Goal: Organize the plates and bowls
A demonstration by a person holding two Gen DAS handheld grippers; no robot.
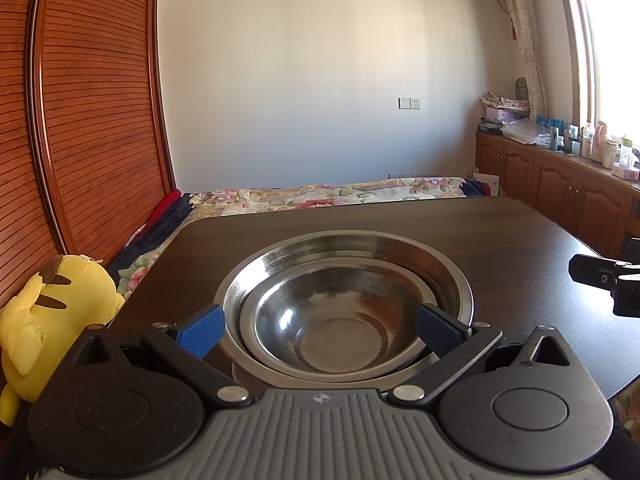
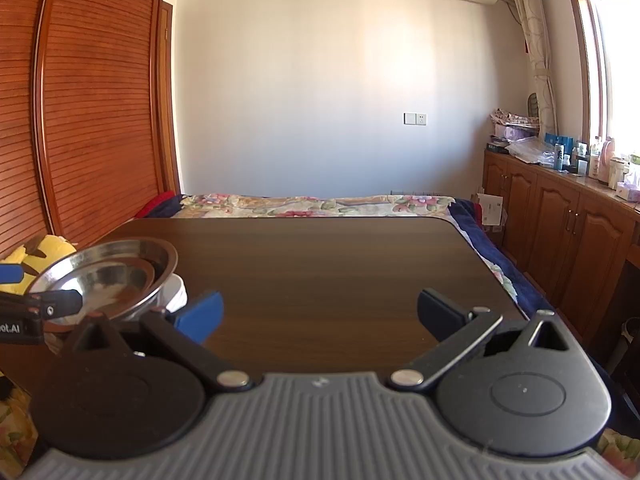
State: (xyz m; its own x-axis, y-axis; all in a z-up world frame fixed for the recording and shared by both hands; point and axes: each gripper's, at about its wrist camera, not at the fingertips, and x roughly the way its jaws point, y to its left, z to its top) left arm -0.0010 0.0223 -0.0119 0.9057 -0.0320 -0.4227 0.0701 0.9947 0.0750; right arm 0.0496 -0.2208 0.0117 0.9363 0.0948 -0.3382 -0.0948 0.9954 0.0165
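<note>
Left gripper [image 1: 320,330]: jaws wide, straddling stacked bowls' near rim — no clear contact.
Right gripper [image 2: 320,316]: jaws wide, holding nothing.
Table [image 2: 340,264]: dark wood.
Steel bowls [image 1: 344,304]: nested, tilted on white bowl [image 2: 176,290] — table's left side.

white wall [image 2: 300,80], slatted wood wardrobe [image 2: 92,100], floral bed [image 2: 312,205], sunlit window [image 2: 616,60].

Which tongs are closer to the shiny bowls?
The left tongs: their open blue fingers sit on either side of the stacked shiny steel bowls. The right tongs hang open over bare dark wooden table.
</note>
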